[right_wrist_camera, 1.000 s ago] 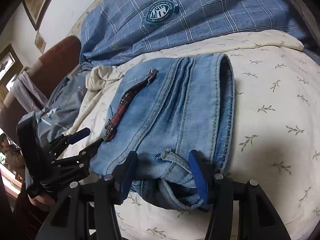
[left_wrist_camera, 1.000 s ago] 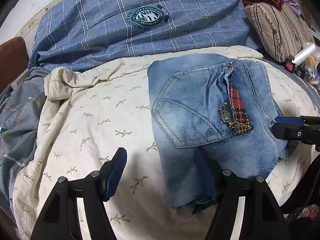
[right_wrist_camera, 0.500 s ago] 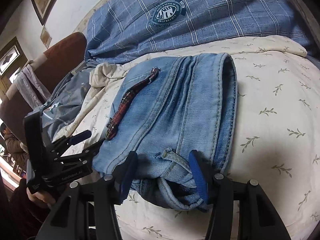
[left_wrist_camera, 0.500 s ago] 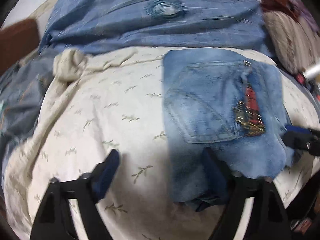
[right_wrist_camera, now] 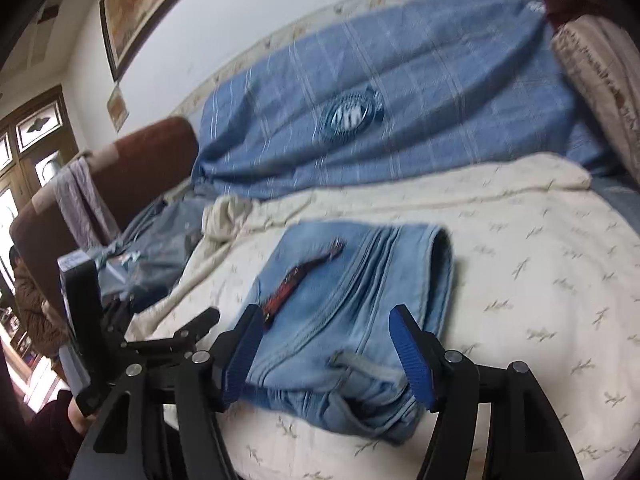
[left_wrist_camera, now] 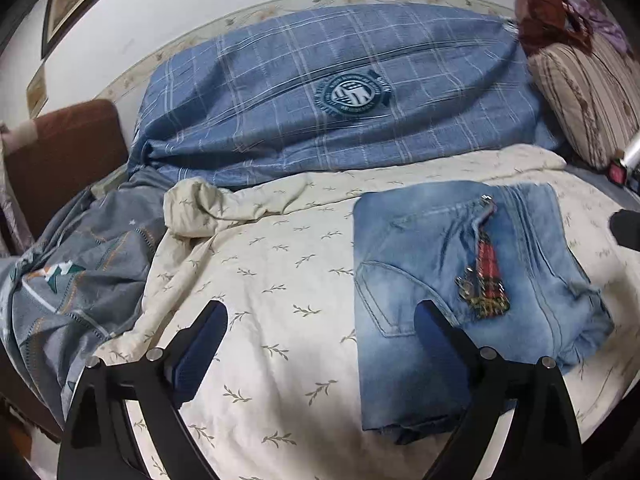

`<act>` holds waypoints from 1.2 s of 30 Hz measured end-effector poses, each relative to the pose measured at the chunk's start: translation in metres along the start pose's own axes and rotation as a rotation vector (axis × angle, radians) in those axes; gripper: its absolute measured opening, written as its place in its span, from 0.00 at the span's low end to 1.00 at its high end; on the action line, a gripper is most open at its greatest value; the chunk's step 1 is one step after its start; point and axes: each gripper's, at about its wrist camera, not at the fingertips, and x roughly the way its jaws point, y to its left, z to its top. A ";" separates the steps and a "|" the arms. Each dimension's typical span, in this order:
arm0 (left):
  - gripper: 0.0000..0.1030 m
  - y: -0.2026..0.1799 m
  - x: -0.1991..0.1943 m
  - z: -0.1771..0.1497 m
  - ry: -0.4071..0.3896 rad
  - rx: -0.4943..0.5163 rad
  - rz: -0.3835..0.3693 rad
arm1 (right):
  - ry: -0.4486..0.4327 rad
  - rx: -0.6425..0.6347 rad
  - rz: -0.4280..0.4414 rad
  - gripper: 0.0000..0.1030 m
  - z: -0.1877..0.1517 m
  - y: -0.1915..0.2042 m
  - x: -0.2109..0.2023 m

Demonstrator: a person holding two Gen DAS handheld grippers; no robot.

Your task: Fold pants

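The light-blue jeans [left_wrist_camera: 460,280] lie folded into a compact rectangle on the cream leaf-print sheet [left_wrist_camera: 260,280], back pocket up, with a red plaid tab [left_wrist_camera: 486,272] on top. My left gripper [left_wrist_camera: 320,328] hovers above the sheet at the jeans' left edge. Its jaws are opening wide and hold nothing. In the right wrist view the jeans [right_wrist_camera: 352,280] lie under my right gripper [right_wrist_camera: 324,324], near their front end. Its jaws are opening and the blue pads [right_wrist_camera: 412,356] stand off the cloth. The left gripper [right_wrist_camera: 192,328] shows to its left.
A blue plaid duvet [left_wrist_camera: 340,100] is heaped at the back of the bed. A grey quilt [left_wrist_camera: 80,272] bunches at the left, with a brown headboard [left_wrist_camera: 60,152] behind it. A striped pillow [left_wrist_camera: 588,96] sits at the far right. A person [right_wrist_camera: 28,300] stands at the left edge.
Both grippers have lifted and drawn back from the jeans, and both jaws have widened. The right pads have come off the jeans' near end. The jeans stay folded in place.
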 end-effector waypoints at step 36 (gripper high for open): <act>0.94 0.043 0.026 0.007 0.168 -0.212 0.001 | 0.046 0.076 -0.092 0.73 0.002 -0.020 0.018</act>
